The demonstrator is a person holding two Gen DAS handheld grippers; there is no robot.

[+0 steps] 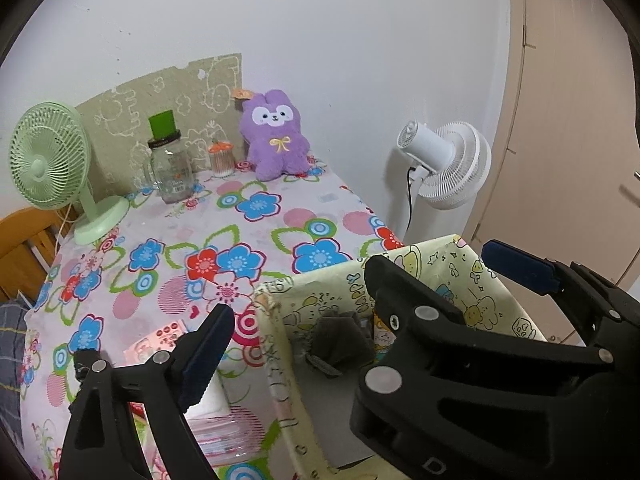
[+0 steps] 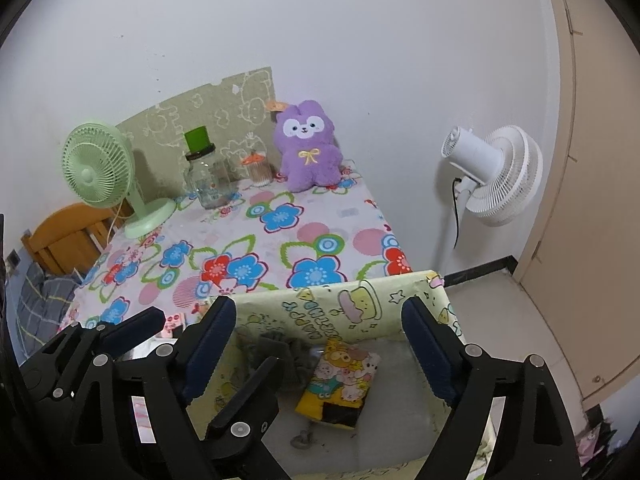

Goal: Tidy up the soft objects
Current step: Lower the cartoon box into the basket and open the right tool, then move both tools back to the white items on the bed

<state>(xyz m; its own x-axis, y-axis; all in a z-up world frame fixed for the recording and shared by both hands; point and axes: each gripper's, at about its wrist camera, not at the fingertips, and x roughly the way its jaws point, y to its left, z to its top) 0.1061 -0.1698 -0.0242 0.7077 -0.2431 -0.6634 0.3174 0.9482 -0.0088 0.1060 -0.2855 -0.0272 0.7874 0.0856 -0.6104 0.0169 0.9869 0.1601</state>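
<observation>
- Two black two-finger grippers with blue pads: the right gripper (image 2: 320, 344) stands spread wide over the box and pinches nothing; the left gripper (image 1: 356, 280) is likewise spread and empty.
- One pale yellow fabric storage box with cartoon prints (image 2: 356, 300) sits at the table's near right corner, its far wall upright.
- Inside the box: one grey soft cloth item (image 2: 280, 354) at the left, one yellow cartoon-printed soft pouch (image 2: 340, 384) beside it, right of centre.
- One purple plush bunny with a yellow bow (image 2: 308, 148) sits upright at the far edge, against the wall.
- Two fans: one green desk fan (image 2: 100, 172) on the table's far left, one white standing fan (image 2: 496, 172) off the right edge.
- One glass jar with a green lid (image 2: 206, 180), one small orange-topped container (image 2: 258, 170) beside it.
- The flowered tablecloth (image 2: 280, 240) lies bare between box and bunny.
</observation>
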